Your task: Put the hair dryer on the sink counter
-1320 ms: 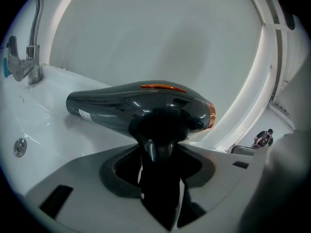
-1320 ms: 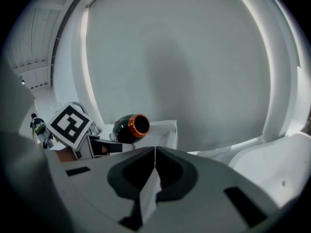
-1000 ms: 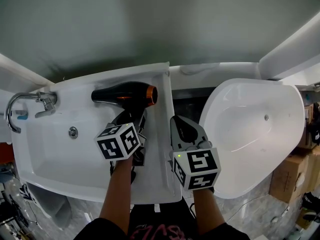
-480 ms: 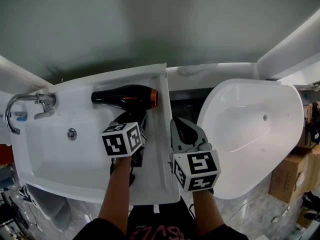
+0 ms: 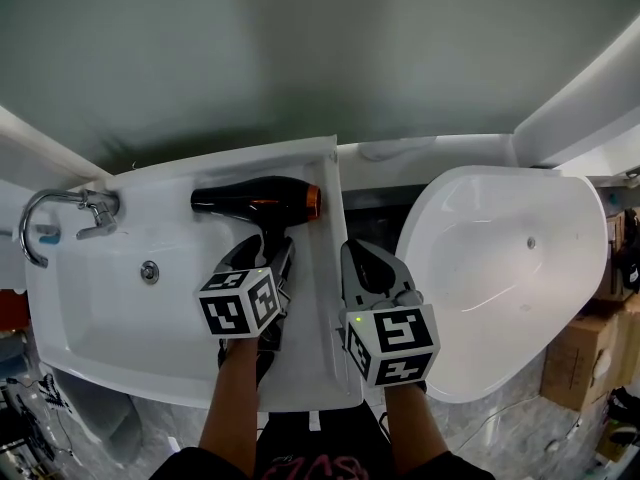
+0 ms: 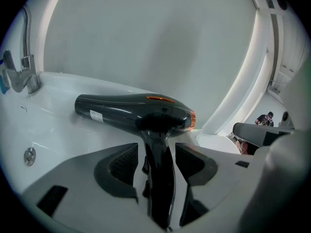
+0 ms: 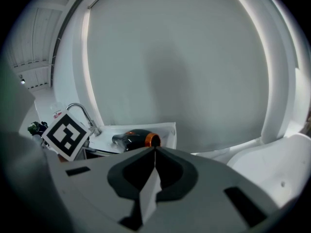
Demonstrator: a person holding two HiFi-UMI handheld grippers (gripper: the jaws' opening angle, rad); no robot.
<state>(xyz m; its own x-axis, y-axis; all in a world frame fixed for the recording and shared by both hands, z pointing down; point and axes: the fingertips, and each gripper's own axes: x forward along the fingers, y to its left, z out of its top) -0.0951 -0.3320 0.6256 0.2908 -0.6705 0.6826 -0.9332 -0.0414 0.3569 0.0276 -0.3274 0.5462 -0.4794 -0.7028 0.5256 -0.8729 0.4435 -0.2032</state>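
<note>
A: Any readable text in frame?
B: None. The dryer (image 6: 131, 113) has a small white label (image 6: 95, 114) on its barrel, but the print is too small to read.
A: Brand on it?
B: Can't make one out.
A: The cubes?
B: The left cube (image 5: 240, 303) and right cube (image 5: 392, 340) carry black-and-white square markers. Patterns only, no letters or digits.
A: Anything else?
B: Pink lettering (image 5: 300, 464) on the person's dark shirt (image 5: 285, 436), at the bottom of the head view. It's cut by the frame edge and illegible. On the cardboard box (image 5: 578, 356) at far right I can't tell any print.
</note>
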